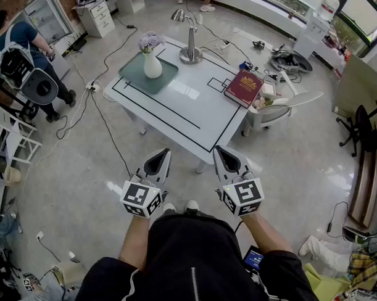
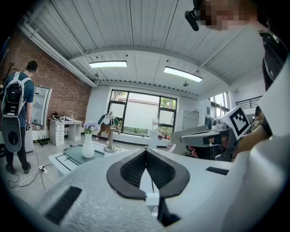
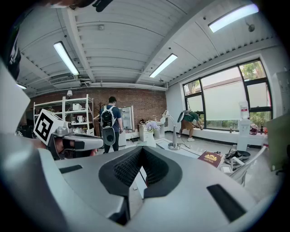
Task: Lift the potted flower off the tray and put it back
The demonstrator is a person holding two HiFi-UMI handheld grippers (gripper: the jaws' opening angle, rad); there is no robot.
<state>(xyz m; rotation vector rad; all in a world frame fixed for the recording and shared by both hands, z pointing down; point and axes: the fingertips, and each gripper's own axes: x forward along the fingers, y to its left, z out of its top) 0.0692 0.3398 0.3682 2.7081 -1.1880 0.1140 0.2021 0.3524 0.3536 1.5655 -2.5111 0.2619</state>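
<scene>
The tray (image 1: 132, 79) lies on the counter's (image 1: 193, 116) far left corner, and the flower (image 1: 152, 63) stands on it, toward its right side. The lamp (image 1: 190, 51) stands on the counter just right of the tray, at the far edge. The book (image 1: 244, 87) lies at the counter's right edge, with a chair (image 1: 279, 108) just beyond it on the floor. The left gripper (image 1: 159, 156) and right gripper (image 1: 223, 154) hang side by side before the counter's near corner, well apart from the tray. A person (image 1: 21, 57) stands on the floor far off to the left.
</scene>
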